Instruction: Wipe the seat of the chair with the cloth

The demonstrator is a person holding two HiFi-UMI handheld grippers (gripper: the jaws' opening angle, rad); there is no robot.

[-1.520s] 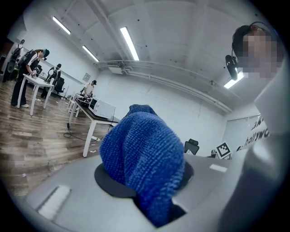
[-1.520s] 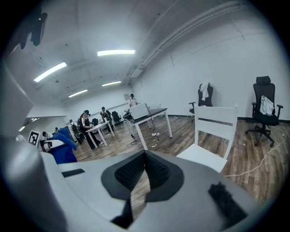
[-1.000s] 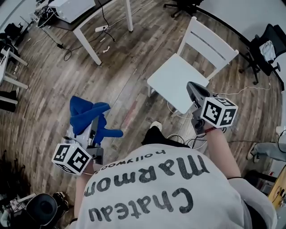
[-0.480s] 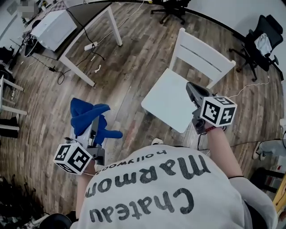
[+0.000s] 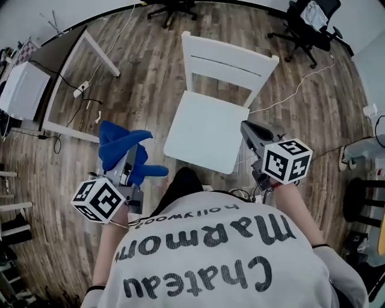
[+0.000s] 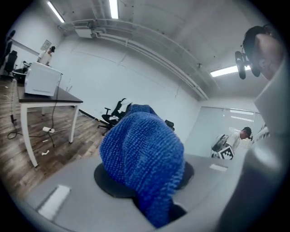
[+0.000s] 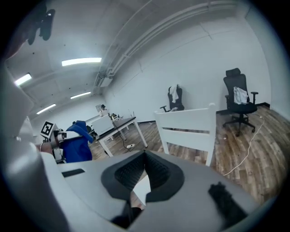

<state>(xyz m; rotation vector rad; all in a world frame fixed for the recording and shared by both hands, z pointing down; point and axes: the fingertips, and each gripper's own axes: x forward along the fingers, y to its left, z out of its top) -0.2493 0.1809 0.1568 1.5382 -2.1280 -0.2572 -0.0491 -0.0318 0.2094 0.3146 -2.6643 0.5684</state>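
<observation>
Wood-plank floor (image 5: 144,78), desk (image 5: 57,54), office chairs (image 5: 307,18)

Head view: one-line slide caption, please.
Left gripper holds blue cloth beside the white chair; right gripper shut, empty.

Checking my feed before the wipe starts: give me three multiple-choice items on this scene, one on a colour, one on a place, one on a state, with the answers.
1. The chair is: A white; B black; C brown.
2. The cloth is: A on the seat; B on the floor; C in the left gripper.
3. The seat is: A bare; B covered by the cloth; C holding a box.

Answers:
1 A: its back and seat show white in the head view.
2 C: the blue cloth bulges from that gripper's jaws, beside the seat and not on it.
3 A: nothing lies on it.
</observation>
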